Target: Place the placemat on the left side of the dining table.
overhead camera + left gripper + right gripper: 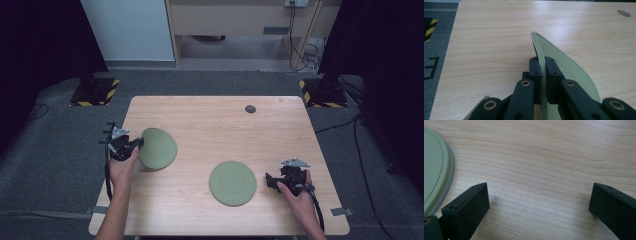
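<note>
On the left of the worktop, my left hand-held gripper is clamped on the rim of a green plate, tilting it up. A second green plate lies flat near the middle. Just right of it, my right hand-held gripper rests with jaws wide apart.

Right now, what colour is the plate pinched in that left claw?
Pale sage green plate, clearest in the left gripper view.

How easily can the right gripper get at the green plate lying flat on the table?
Probably yes: the right gripper is open beside the flat plate, with bare table between.
</note>
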A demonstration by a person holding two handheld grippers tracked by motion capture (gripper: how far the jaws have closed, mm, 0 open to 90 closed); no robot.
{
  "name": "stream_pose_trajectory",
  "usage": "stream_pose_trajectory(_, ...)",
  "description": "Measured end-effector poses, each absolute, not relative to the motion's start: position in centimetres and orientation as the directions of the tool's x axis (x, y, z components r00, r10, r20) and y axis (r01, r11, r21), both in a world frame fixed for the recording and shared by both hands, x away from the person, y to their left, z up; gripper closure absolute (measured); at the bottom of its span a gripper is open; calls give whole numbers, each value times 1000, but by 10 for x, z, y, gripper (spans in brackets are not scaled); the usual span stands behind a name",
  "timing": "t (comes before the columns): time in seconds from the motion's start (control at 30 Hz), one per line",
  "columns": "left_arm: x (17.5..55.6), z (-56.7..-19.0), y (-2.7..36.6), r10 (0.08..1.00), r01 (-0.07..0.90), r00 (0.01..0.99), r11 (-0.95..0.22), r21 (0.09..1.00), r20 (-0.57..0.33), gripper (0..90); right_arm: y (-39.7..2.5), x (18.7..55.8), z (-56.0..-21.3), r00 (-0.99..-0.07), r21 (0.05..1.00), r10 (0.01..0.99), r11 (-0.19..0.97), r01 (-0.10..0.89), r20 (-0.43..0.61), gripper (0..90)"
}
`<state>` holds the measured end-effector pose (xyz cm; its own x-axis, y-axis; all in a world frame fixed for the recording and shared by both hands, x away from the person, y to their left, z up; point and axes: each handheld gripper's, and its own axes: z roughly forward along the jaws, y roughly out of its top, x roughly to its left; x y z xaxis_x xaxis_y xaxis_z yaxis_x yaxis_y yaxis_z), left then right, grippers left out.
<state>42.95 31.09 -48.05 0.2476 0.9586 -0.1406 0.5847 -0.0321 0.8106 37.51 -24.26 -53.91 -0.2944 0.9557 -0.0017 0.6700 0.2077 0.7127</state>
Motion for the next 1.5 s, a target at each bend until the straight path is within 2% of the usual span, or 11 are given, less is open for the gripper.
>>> stream_pose_trajectory(0.83, 444, -496, 333, 961, 647, 238, -48, 761, -142, 834, -243, 374, -539, -299, 713, 954, 211, 669, -3, 31)
stream_pose_trajectory(1.5, 449, -500, 336, 968, 682, 241, -114, 722, -74, 712, -243, 375, -539, -299, 713, 954, 211, 669, -2, 30)
